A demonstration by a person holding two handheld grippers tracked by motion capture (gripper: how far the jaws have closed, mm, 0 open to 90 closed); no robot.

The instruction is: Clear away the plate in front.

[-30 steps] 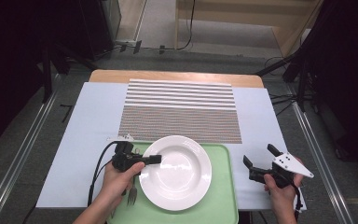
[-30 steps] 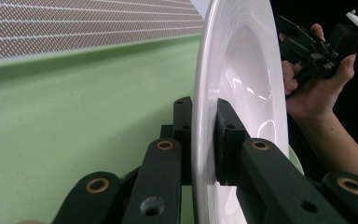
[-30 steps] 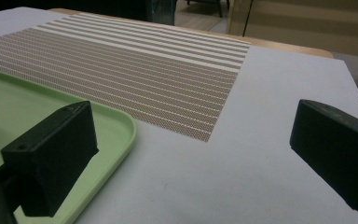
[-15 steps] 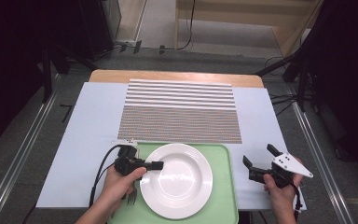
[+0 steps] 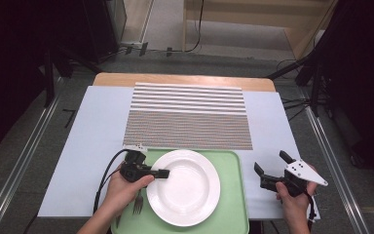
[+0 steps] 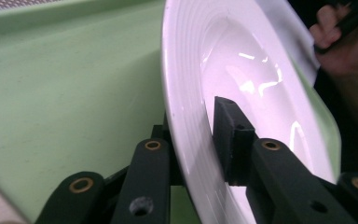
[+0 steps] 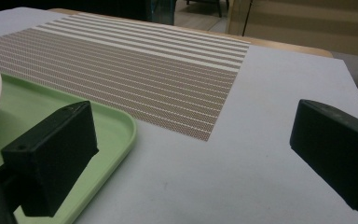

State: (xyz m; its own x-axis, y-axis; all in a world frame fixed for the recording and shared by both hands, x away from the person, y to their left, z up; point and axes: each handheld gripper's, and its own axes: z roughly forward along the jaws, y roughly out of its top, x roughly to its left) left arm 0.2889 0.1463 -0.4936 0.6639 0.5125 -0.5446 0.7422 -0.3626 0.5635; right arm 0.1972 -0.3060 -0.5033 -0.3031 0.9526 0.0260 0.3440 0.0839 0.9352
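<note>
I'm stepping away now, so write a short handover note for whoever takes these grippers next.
Left gripper: jaws straddle the white plate's left rim and have just been opening; the grip looks loosened.
Right gripper: open, empty, right of the green tray.
Plate rests on the tray; a fork lies on the tray's left side.
Done: plate set on tray.
Left: likely back the left gripper off the rim.

Grey floor (image 5: 214,34) beyond the surface (image 5: 97,102); wooden furniture (image 5: 253,12) at one o'clock, cables (image 5: 195,46) at twelve, dark sides.

White plate (image 6: 261,88) rim between left gripper (image 6: 200,135) jaws, seemingly loosened, jaws just opening, green tray (image 6: 70,88) beneath
</note>
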